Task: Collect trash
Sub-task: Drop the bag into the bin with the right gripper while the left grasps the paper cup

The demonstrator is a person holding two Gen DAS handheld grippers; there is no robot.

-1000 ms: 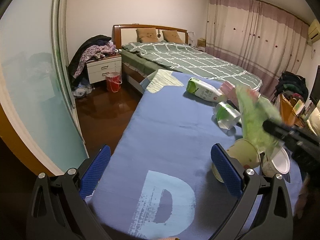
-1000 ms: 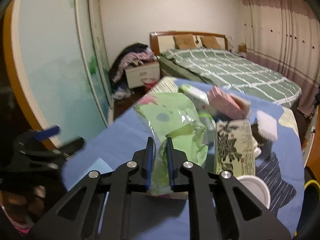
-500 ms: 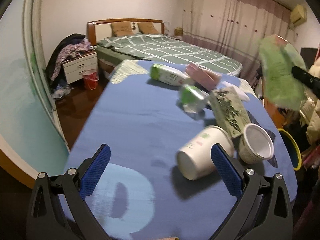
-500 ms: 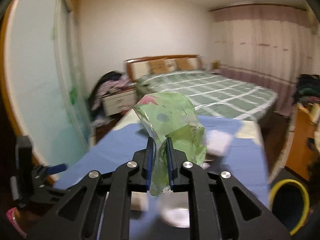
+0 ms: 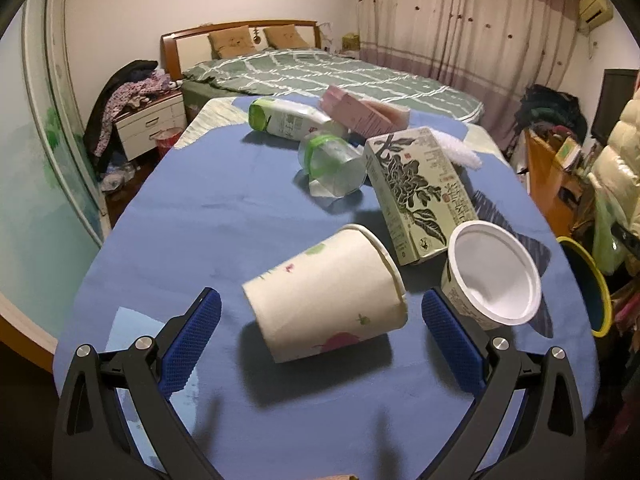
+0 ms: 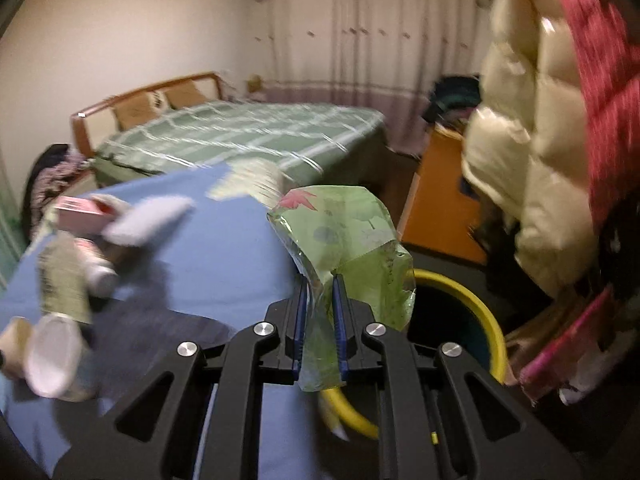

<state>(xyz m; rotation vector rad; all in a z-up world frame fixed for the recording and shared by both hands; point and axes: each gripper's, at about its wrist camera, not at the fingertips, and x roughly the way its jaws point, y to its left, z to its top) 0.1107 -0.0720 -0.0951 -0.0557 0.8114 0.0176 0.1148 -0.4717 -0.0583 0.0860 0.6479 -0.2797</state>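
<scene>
Counter (image 5: pixel 208 216): flat surface under a blue cloth with pale printed patches; edges curve away in the fisheye view.
Paper cup (image 5: pixel 326 298): on its side at the near end, mouth toward the right.
White tub (image 5: pixel 494 276): just right of the paper cup, tipped, open mouth facing the camera.
Printed carton (image 5: pixel 418 192): flat, dark floral design upward, its near end between cup and tub.
Clear jar (image 5: pixel 332 162): on its side with a green band, beside the carton's left edge.
White-and-green bottle (image 5: pixel 286 118): lying at the far end.
Pink box (image 5: pixel 362 114): far end, right of the bottle.
White fluffy item (image 5: pixel 460 152): beyond the carton; nature unclear.
</scene>
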